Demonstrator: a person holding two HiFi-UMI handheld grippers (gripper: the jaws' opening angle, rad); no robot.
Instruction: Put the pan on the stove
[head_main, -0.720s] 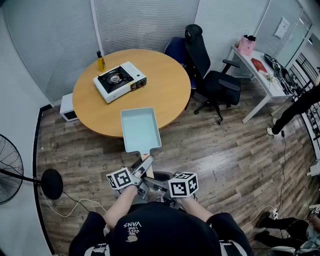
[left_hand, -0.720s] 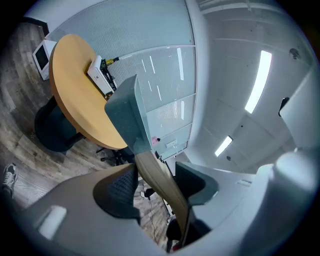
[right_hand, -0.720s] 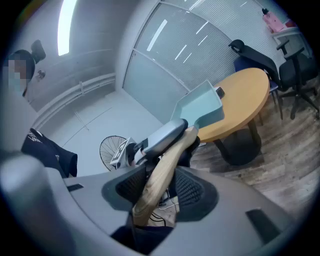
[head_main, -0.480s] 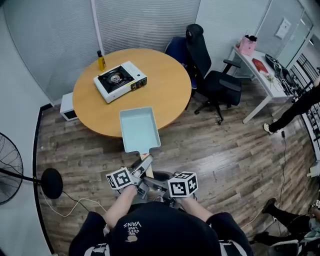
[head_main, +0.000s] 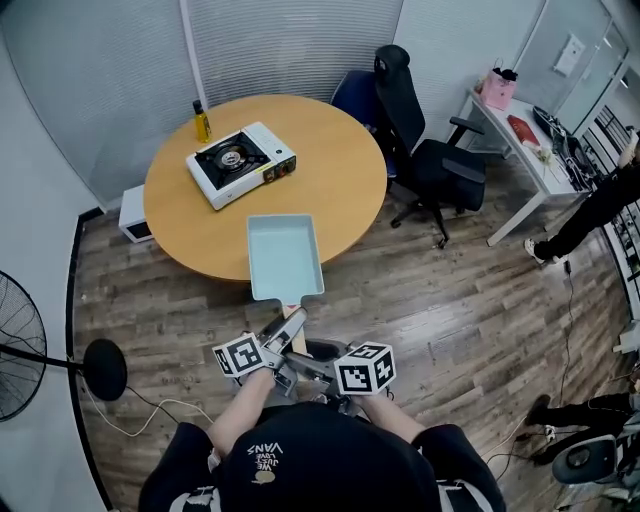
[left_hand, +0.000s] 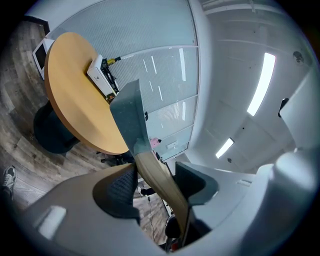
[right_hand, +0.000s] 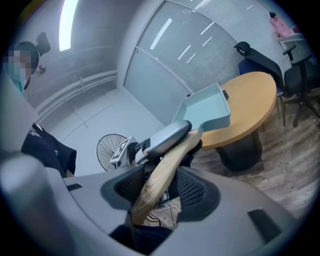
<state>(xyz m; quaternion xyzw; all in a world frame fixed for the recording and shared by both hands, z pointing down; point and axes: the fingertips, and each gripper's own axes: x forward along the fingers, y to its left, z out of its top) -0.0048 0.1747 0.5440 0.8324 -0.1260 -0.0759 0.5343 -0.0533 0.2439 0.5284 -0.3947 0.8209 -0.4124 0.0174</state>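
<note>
Head view, task status: the pan (head_main: 284, 256) is hanging in the air over the near edge of the table (head_main: 340, 170). It is not yet sitting on the stove (head_main: 240, 162), so the lift appears done and the placement is pending.
Stove position: the stove is sitting on the far-left part of the table, well apart from the pan, and nothing is resting on its burner. A yellow bottle (head_main: 202, 122) is standing just beside it.
Left gripper: the left gripper (left_hand: 156, 182) is clamping its fingers (left_hand: 120, 187) on the handle (left_hand: 155, 172), nearer the pan body.
Right gripper: the right gripper (right_hand: 160, 187) is closing its fingers (right_hand: 197, 187) on the same handle, nearer its free end.
Remaining work (judged): the pan is needing a carry across the table, a level descent onto the burner, then release by both grippers.
Pan: it is showing a rectangular, shallow body with raised walls, a smooth pale-turquoise coating and an empty interior.
Handle: it is presenting as light, matte wood, long and slightly curved.
Stove: it is appearing as a flat white box with a dark top plate and one round burner.
Table: it is displaying a round, smooth, wood-toned top.
</note>
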